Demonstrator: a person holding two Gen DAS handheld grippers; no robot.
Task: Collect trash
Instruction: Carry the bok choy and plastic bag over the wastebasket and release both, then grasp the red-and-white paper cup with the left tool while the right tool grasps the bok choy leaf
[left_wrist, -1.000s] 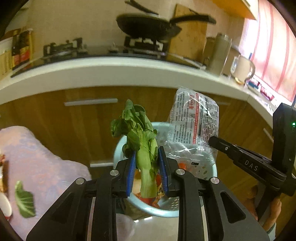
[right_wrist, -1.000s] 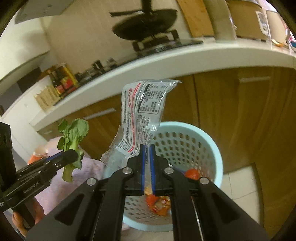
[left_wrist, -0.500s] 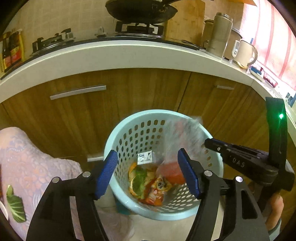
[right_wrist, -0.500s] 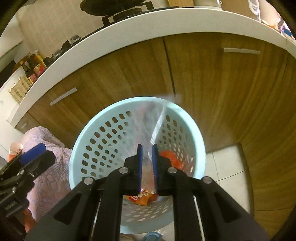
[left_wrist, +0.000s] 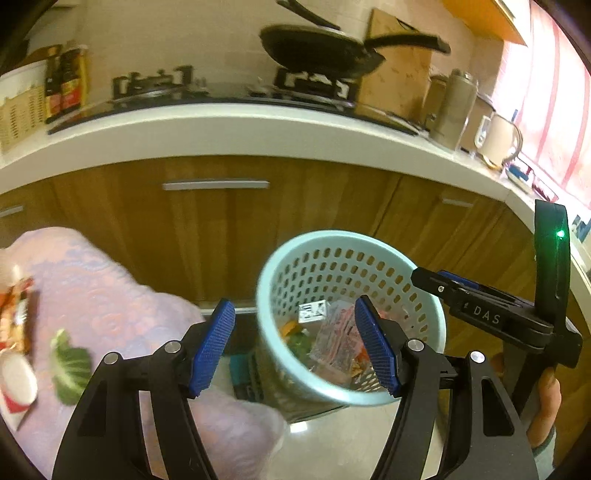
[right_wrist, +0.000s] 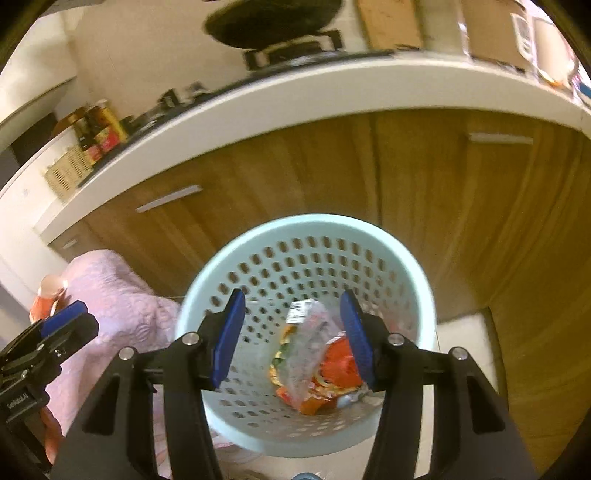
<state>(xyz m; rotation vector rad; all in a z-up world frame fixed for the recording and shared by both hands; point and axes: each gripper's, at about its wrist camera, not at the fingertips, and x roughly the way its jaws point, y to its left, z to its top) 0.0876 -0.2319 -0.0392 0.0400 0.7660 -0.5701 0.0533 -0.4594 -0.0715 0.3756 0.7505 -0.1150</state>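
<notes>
Dropped wrapper (right_wrist: 308, 354) tilted in basket (right_wrist: 413, 284)

Home kitchen, pretty clearly. Along the top of the left wrist view there's a gas hob (left_wrist: 236, 88) set into a white worktop (left_wrist: 258, 136), with a black frying pan (left_wrist: 321, 50) sitting on the right burner. Sauce bottles (left_wrist: 66, 85) stand at the upper left, and at the upper right there's a wooden cutting board (left_wrist: 399, 85) leaning on the wall, a steel flask (left_wrist: 454, 105) and a cream jug (left_wrist: 498, 138). Below the worktop run wood-grain cabinet doors (right_wrist: 424, 206) with slim metal handles (left_wrist: 216, 184). A pale blue perforated wastebasket (right_wrist: 417, 280) sits on the tiled floor (right_wrist: 465, 332) in front of them. Pink-striped curtain (left_wrist: 554, 92) at the far right.
</notes>
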